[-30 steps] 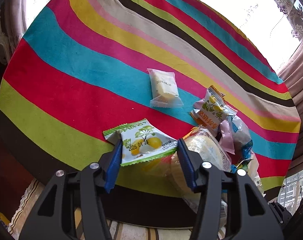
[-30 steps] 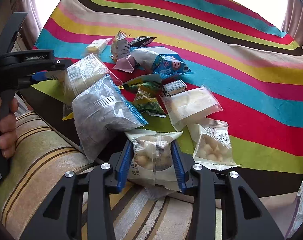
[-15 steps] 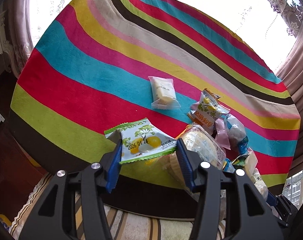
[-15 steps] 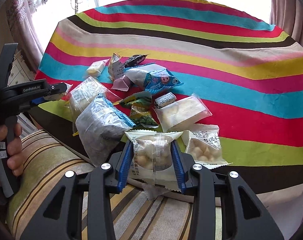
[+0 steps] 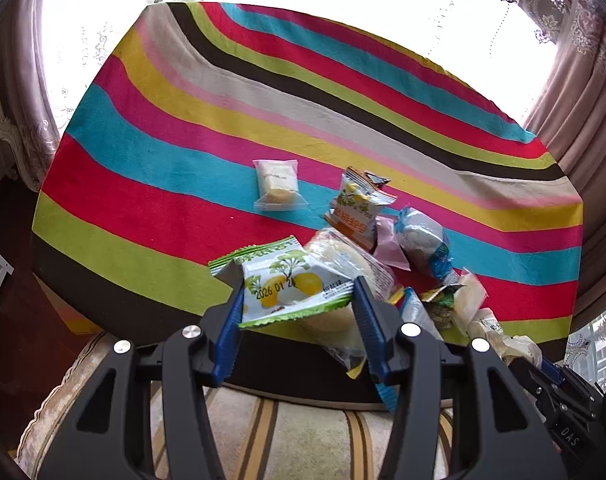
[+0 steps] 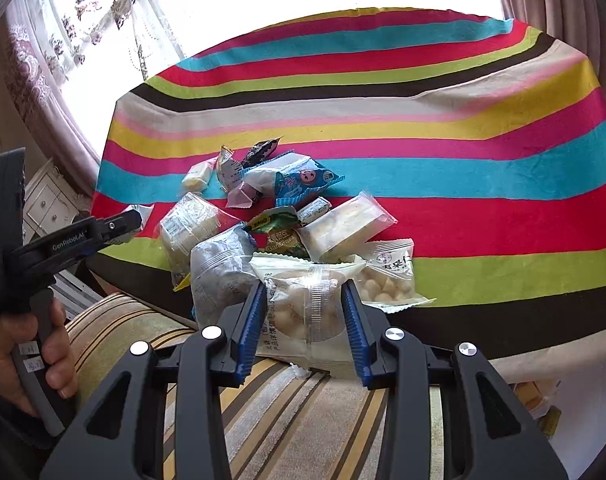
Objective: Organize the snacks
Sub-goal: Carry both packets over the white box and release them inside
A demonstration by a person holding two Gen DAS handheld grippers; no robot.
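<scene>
My left gripper point(image 5: 297, 294) is shut on a green-and-white lemon snack packet point(image 5: 287, 284) and holds it above the near edge of the striped tablecloth point(image 5: 143, 184). My right gripper point(image 6: 303, 300) is shut on a clear packet of pale round snacks point(image 6: 309, 312), held over the near table edge. A pile of snack packets point(image 6: 271, 216) lies on the cloth ahead of both grippers. A small clear packet point(image 5: 277, 184) lies apart, farther out on the blue stripe.
A striped sofa cushion point(image 6: 295, 408) lies under both grippers. The left gripper's body point(image 6: 67, 240) and the hand holding it show at the left of the right wrist view. Curtains and bright windows stand behind the table. A white cabinet point(image 6: 47, 200) stands at left.
Both grippers have pulled back and up from the table with their packets still held; the pile and cloth now look farther away.
</scene>
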